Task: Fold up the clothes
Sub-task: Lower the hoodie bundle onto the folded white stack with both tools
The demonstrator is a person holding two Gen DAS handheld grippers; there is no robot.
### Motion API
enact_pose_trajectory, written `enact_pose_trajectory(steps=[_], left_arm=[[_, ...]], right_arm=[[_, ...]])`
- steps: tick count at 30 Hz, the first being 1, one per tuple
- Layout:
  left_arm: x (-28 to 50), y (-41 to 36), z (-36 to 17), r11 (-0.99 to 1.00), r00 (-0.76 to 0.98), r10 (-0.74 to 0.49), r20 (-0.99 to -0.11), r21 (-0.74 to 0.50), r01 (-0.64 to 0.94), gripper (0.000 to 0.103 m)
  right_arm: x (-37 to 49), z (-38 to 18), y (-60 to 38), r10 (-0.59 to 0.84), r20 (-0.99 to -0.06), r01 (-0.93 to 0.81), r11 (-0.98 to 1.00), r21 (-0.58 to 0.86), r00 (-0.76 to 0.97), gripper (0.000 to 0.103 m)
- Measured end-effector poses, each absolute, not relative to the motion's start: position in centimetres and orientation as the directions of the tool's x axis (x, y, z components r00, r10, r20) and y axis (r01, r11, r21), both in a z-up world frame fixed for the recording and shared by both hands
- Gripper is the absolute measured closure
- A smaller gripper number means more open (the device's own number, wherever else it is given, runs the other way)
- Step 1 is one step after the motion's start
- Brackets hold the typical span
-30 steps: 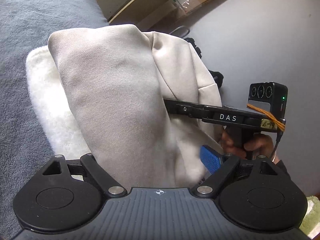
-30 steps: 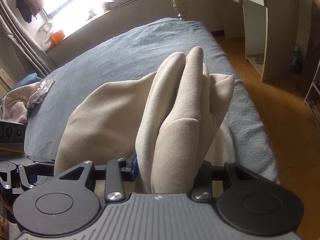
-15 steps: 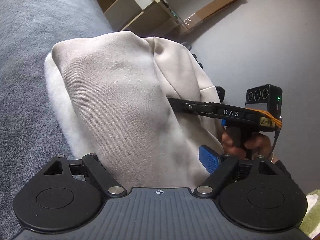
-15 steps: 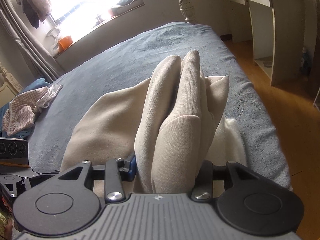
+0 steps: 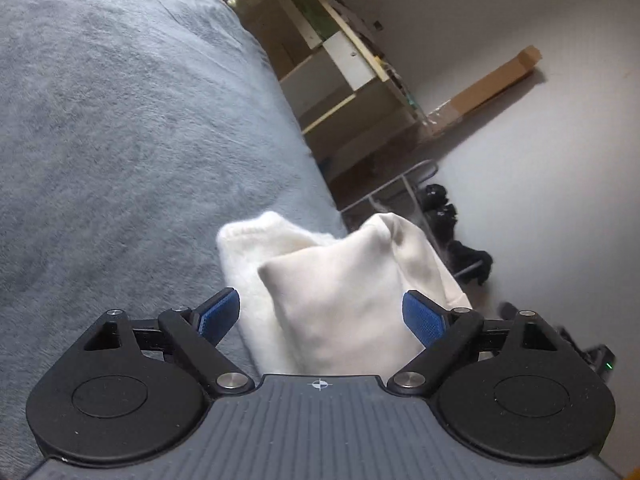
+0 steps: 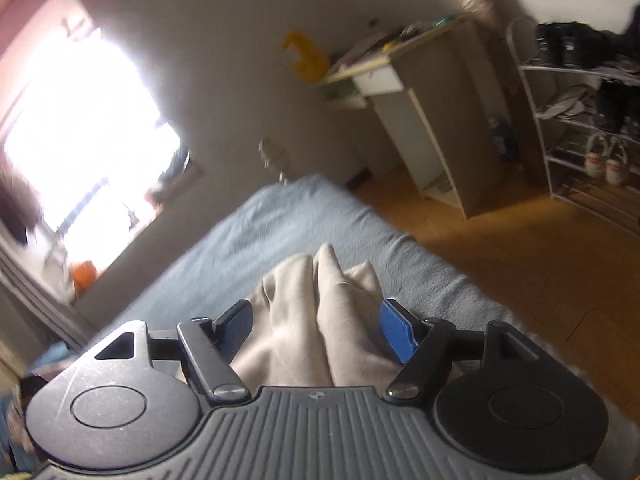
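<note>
- Right gripper (image 6: 316,330): its blue fingers (image 6: 396,334) have just been opening and now stand spread, with the bunched cream garment (image 6: 320,320) loose between them instead of clamped like it was a second ago. Looks to me like a release.
- Left gripper (image 5: 320,316): fingers (image 5: 424,318) spread wide too, either side of the same garment (image 5: 340,304). The near finger stands clear of the cloth; the far one is right at its edge, and I can't tell if it touches.
- The garment sits as a folded bundle between the fingers, on the bed (image 5: 120,140) near its edge.
- Compared with a moment back, both cameras have backed off and the bundle looks smaller, so I'd guess this fold is done.
- Beyond the fingertips: more blue bedspread, then the desk (image 6: 424,120) and shoe rack (image 6: 580,120).
</note>
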State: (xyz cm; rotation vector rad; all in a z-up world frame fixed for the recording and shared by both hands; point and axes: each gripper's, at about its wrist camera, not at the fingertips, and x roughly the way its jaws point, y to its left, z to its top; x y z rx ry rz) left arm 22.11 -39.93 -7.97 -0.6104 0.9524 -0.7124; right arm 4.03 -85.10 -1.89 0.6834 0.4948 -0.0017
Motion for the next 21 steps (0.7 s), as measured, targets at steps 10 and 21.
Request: enact_pose_trajectory(steps=[10,21], left_arm=[[23.2,-41.8,-10.1,0.620,0.330,-0.775,-0.538,-0.748,0.237,0.024],[22.5,-43.8,-9.4,0.653,0.358,-0.752,-0.554,-0.699,0.290,0.047]], right_arm=[[-8.8,-10.2,-77.6,0.263,-0.403,0.281,0.400,0.872,0.877,0.029],[-6.0,-13.1,-74.0,0.317,-0.452,0.329,0.372,0.868,0.834,0.043]])
